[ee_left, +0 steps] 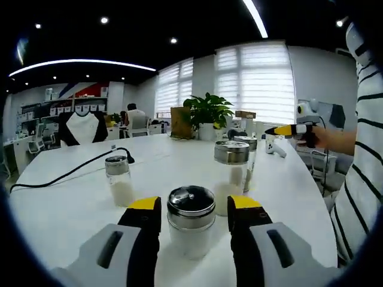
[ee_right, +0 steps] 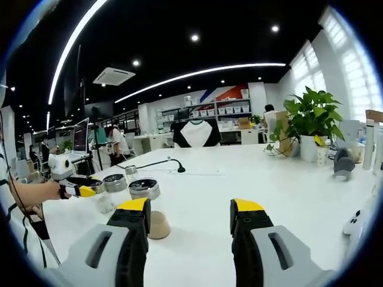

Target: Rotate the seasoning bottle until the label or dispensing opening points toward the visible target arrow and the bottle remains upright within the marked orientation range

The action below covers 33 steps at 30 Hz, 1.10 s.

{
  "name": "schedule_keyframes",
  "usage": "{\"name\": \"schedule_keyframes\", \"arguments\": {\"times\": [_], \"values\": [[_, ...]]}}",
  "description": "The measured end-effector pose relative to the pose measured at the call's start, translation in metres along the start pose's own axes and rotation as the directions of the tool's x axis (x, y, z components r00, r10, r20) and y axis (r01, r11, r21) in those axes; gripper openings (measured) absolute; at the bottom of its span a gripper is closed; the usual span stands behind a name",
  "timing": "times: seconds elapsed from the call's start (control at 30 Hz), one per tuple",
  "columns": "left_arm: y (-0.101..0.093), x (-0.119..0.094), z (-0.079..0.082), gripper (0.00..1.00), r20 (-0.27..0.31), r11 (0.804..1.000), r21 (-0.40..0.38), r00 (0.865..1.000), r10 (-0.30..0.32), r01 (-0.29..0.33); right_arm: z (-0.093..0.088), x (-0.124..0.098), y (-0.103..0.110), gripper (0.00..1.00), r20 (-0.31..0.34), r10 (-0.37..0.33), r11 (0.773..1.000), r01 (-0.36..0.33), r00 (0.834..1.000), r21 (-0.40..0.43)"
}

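A glass seasoning bottle (ee_left: 191,222) with a metal lid and white contents stands upright on the white table (ee_left: 72,209), between the jaws of my left gripper (ee_left: 194,203). The jaws are open, with a small gap on each side of the bottle. Further off in the left gripper view, a hand holds my right gripper (ee_left: 286,130) above the table's right side. In the right gripper view my right gripper (ee_right: 191,206) is open over bare table with nothing between its jaws. The left gripper (ee_right: 81,190) shows at the far left, next to several bottles.
More lidded bottles stand nearby: a small one (ee_left: 119,179) to the left and two (ee_left: 231,170) behind on the right. A jar with brownish contents (ee_right: 148,206) sits by my right gripper's left jaw. A black cable (ee_left: 66,173), a potted plant (ee_left: 207,110) and a striped sleeve (ee_left: 362,149) are around.
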State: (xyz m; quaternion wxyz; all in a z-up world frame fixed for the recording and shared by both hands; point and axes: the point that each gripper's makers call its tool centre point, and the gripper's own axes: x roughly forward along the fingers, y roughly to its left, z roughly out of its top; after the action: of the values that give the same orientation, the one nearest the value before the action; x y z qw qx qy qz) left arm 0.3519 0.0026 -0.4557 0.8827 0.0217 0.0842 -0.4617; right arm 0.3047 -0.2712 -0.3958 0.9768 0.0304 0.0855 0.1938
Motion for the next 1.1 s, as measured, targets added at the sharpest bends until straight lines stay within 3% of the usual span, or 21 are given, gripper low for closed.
{"name": "schedule_keyframes", "arguments": {"times": [0.17,0.27,0.57,0.67,0.8,0.87,1.0,1.1], "values": [[0.002,0.002,-0.008,0.45,-0.024,1.000,0.000,1.000,0.002,-0.002,0.003,0.000,0.002,0.53,0.000,0.001,1.000,-0.001,1.000,-0.011],[0.004,0.002,-0.012,0.38,-0.039,1.000,0.018,0.999,0.012,-0.011,0.004,0.000,0.001,0.53,0.001,-0.001,1.000,0.001,1.000,-0.012],[0.004,0.001,-0.013,0.36,-0.016,0.997,0.011,0.997,0.078,-0.078,0.003,0.002,0.003,0.53,-0.006,-0.002,1.000,0.002,1.000,-0.018],[0.007,0.001,-0.013,0.36,-0.005,0.988,-0.007,0.988,0.152,-0.152,0.004,0.003,0.004,0.53,-0.005,-0.003,1.000,0.003,1.000,-0.019],[0.011,0.002,-0.013,0.35,0.011,0.958,-0.073,0.960,0.279,-0.278,0.002,0.002,0.005,0.53,-0.008,-0.001,1.000,0.001,1.000,-0.018],[0.009,0.002,-0.013,0.35,0.017,0.953,-0.040,0.953,0.302,-0.301,0.002,0.002,0.004,0.52,-0.012,-0.003,1.000,0.003,1.000,-0.021],[0.010,0.000,-0.014,0.35,0.035,0.937,-0.069,0.938,0.346,-0.343,0.005,0.001,0.003,0.52,-0.003,-0.009,1.000,0.009,1.000,-0.022],[0.012,0.000,-0.013,0.35,0.035,0.932,-0.075,0.933,0.357,-0.354,0.006,0.001,0.003,0.52,-0.001,-0.010,1.000,0.010,1.000,-0.024]]}}
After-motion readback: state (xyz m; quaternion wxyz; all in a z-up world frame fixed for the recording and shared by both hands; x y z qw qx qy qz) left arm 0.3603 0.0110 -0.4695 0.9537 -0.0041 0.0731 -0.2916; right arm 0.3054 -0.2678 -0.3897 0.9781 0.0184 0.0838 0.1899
